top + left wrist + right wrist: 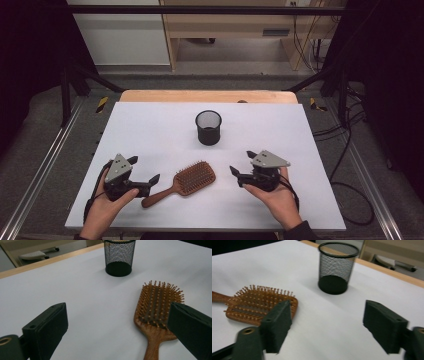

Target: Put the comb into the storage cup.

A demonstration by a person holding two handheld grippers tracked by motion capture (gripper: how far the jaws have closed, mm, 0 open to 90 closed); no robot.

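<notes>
Right now the wooden paddle hairbrush lies flat on the white tabletop, bristles up, nearer the person than the black mesh pen cup and a little to its left in the high view. Both tongs flank it: the left tongs sit just beside the handle end, jaws parted and clamping nothing, while the right tongs sit off the head's far side, also spread wide with only bare tabletop between them. Neither set touches the brush. As for its line, the long axis runs on a diagonal, handle tip toward the left tongs and the near edge, broad head angled up toward the cup's side. In the left gripper view the hairbrush has its handle running down past the right-hand jaw, so my read is the left tongs are best placed to take the handle. The cup stands upright, mouth open and well apart from the brush, and looks a likely place to drop it in handle first.
</notes>
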